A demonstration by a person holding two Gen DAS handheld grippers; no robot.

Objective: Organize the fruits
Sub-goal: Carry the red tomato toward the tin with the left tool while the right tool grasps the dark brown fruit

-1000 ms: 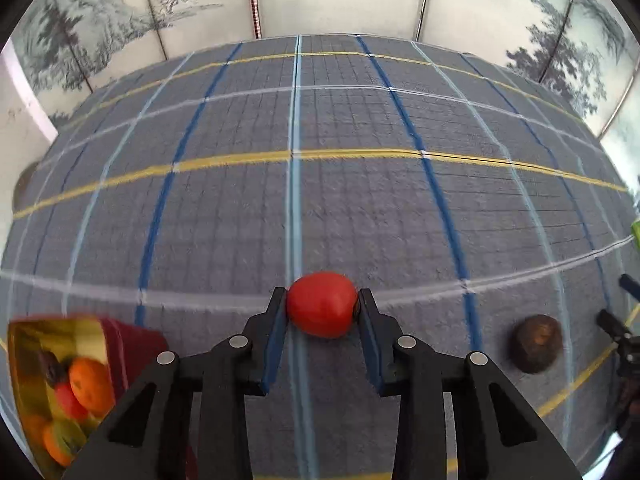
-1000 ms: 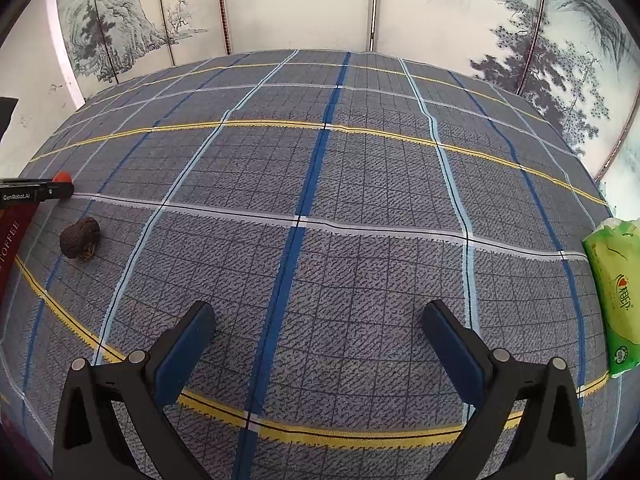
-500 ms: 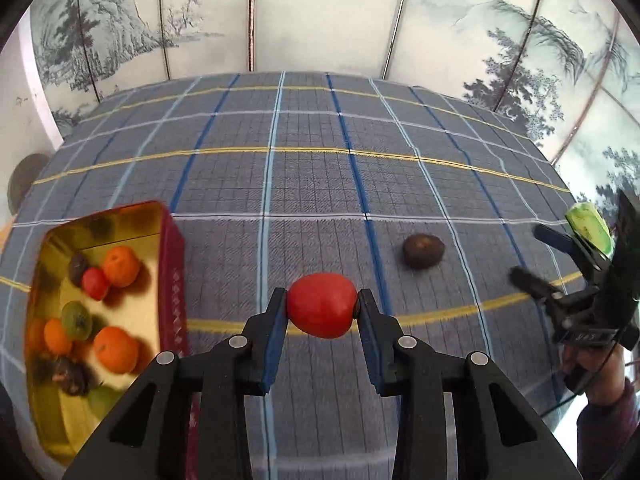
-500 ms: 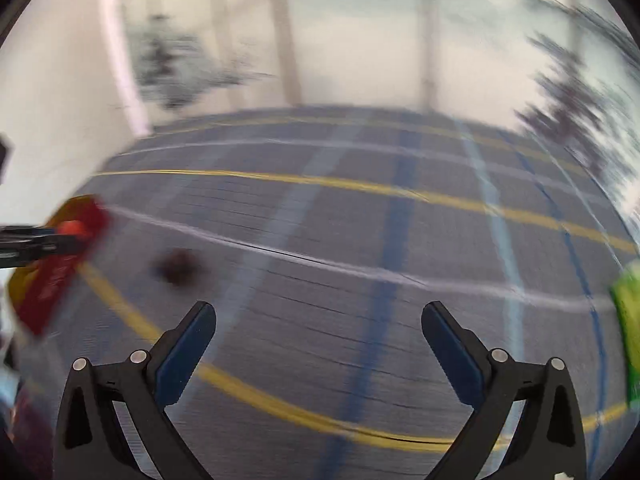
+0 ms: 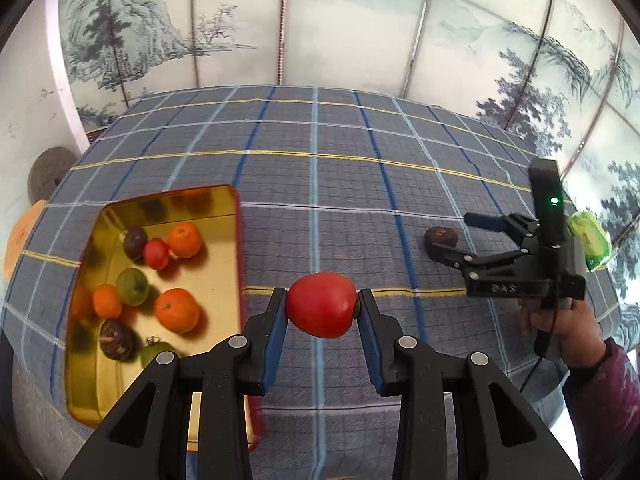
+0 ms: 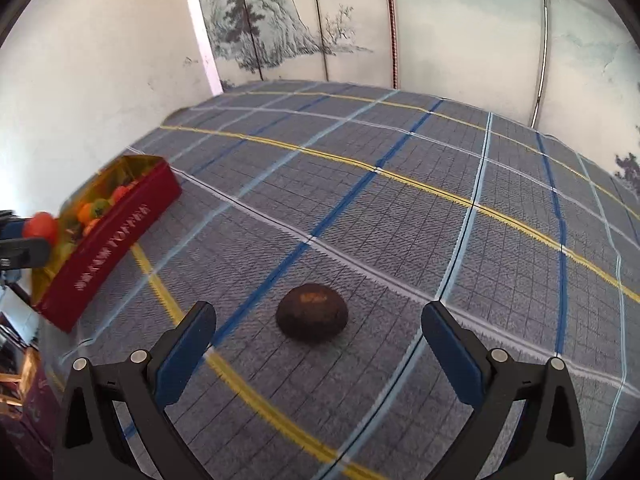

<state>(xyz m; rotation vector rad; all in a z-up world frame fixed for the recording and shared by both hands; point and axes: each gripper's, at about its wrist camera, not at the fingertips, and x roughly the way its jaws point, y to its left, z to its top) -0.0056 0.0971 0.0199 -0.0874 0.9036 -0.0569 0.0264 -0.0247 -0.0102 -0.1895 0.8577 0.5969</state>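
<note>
Since a moment ago, the right hand-held gripper (image 6: 316, 344) has swung toward the dark brown fruit (image 6: 312, 313), which now sits on the cloth between its spread blue-padded fingers, untouched. That fruit is round, dull and rough-skinned, with an orange patch on top. The left hand-held gripper (image 5: 322, 312) is clamped on a smooth, glossy red tomato (image 5: 322, 305), held above the checked woven cloth (image 5: 320, 184) covering the desk, just right of the tin (image 5: 236, 240). This rectangular tin has a shiny gold inside and red outer walls with pale lettering; it holds round orange, green, red and dark fruits. A green plastic packet (image 5: 590, 236) lies at the far right edge.
</note>
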